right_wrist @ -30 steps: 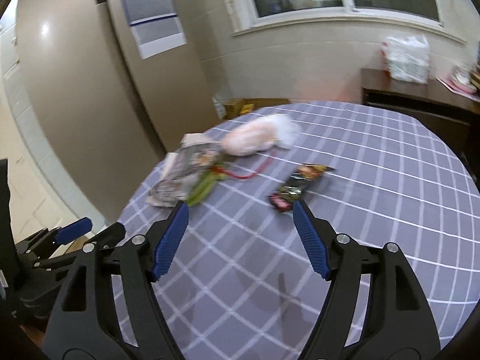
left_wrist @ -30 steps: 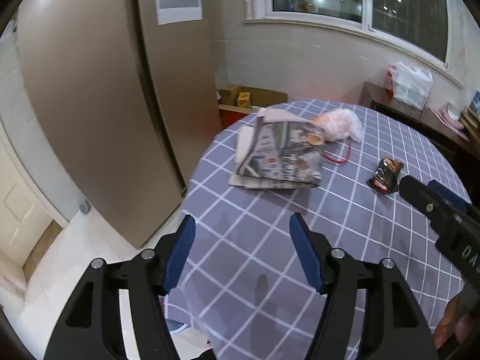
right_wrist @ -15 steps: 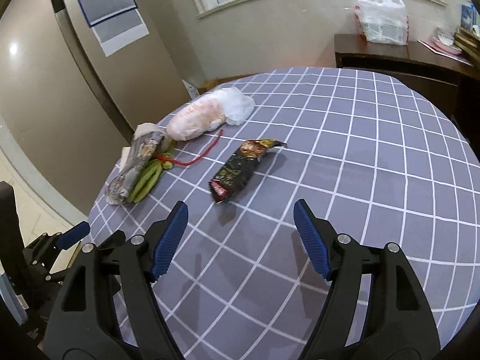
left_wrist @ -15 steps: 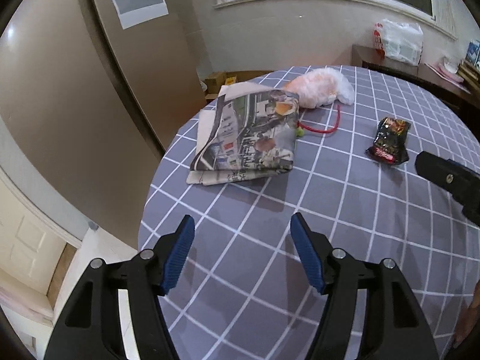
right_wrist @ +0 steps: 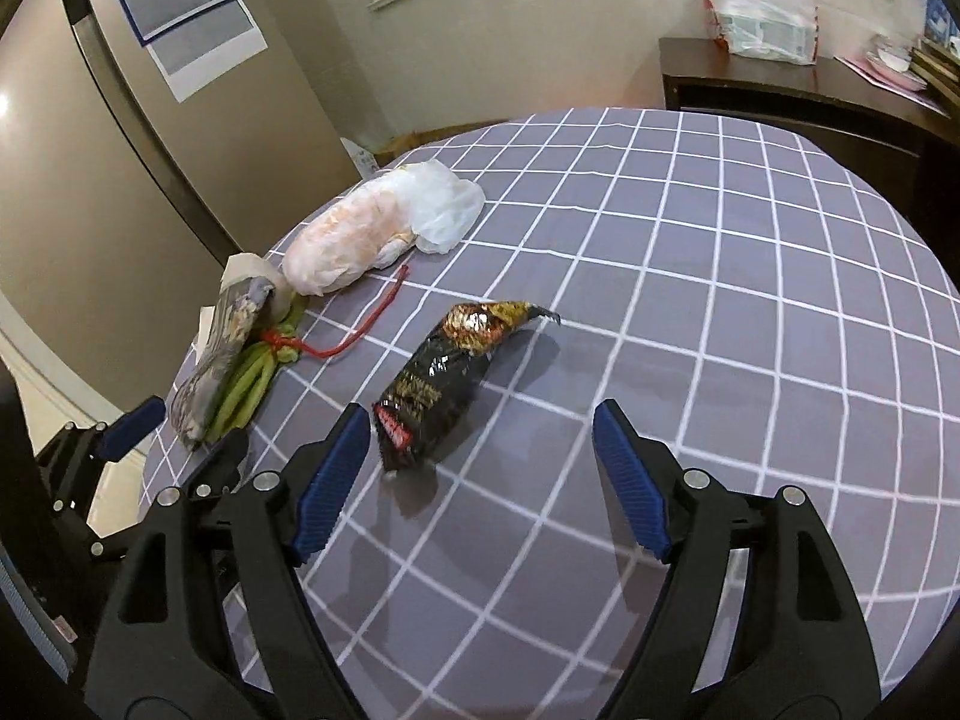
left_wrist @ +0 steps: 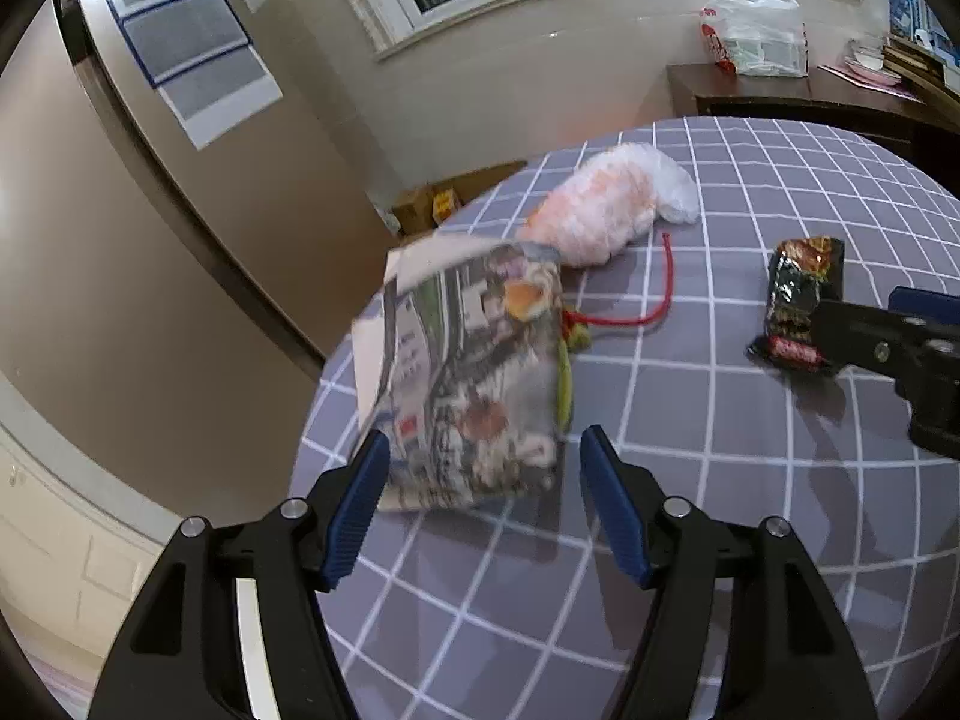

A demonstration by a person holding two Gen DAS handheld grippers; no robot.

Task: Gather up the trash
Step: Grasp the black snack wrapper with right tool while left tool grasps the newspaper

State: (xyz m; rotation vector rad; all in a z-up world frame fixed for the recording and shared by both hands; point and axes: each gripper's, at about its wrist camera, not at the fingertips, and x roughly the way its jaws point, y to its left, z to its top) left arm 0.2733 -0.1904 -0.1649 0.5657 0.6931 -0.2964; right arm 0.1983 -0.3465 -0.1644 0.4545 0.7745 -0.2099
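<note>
A folded newspaper (left_wrist: 468,378) lies near the table's left edge, over a bundle of green stalks (right_wrist: 252,384) tied with red string (right_wrist: 360,330). Its near edge sits between the fingers of my left gripper (left_wrist: 485,450), whose jaws are closing without pressing on it. A black snack wrapper (right_wrist: 444,384) lies in mid-table. Its near end is between the fingers of my right gripper (right_wrist: 480,426), close to the left finger; these jaws are opening and hold nothing. A white plastic bag with orange contents (right_wrist: 360,234) rests behind the newspaper.
The round table (right_wrist: 720,300) wears a grey checked cloth, and its edge drops off just left of the newspaper. A tall brown cabinet (left_wrist: 120,240) stands to the left. Behind are a dark sideboard (right_wrist: 780,84) bearing a white bag (right_wrist: 762,18), and cardboard boxes (left_wrist: 420,204) on the floor.
Both grippers have come forward and down toward the table. The newspaper now reaches between the left fingers, and the wrapper between the right fingers. The left gripper has rolled.
</note>
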